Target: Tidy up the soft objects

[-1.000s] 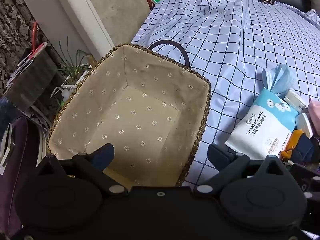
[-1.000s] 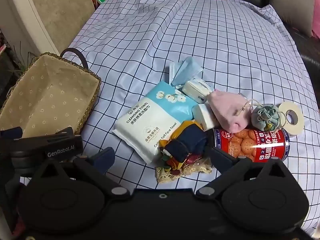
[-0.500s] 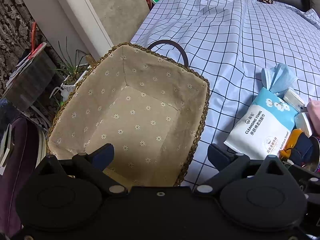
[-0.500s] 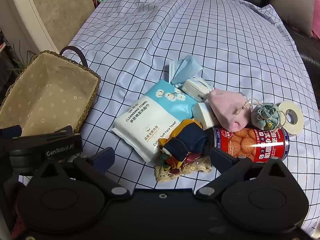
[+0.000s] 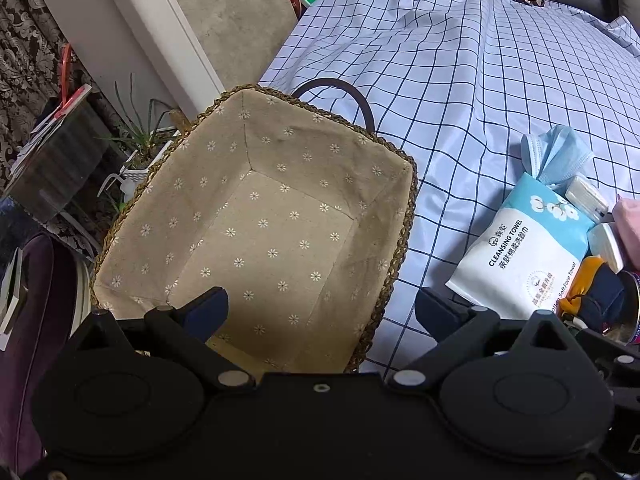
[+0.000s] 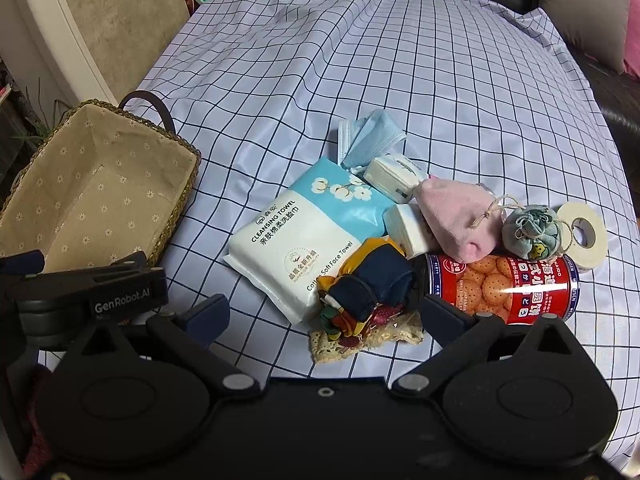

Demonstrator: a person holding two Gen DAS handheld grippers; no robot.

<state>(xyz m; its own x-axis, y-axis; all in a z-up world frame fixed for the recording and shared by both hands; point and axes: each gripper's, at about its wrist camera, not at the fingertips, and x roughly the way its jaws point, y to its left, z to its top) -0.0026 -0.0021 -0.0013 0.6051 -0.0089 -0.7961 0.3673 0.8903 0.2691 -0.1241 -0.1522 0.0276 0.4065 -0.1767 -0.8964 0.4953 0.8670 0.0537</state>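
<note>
The bundle of folded cloth (image 6: 366,284), navy and yellow with a lace edge under it, lies on the checked sheet (image 6: 400,80) directly ahead of the right gripper (image 6: 324,312), between its spread fingers, which hold nothing. Its long axis runs slightly slanted away from the gripper, so I judge the right hand is much nearer to it than the left. The left gripper (image 5: 320,308) is also released and empty, and hovers over the near edge of the basket (image 5: 404,224), which sits to the left of the pile. Around the bundle are soft things: a smooth plastic pack of face towels (image 6: 304,232), a pink pouch (image 6: 456,220), a blue mask (image 6: 370,136). The shiny biscuit can (image 6: 504,288) is hard.
</note>
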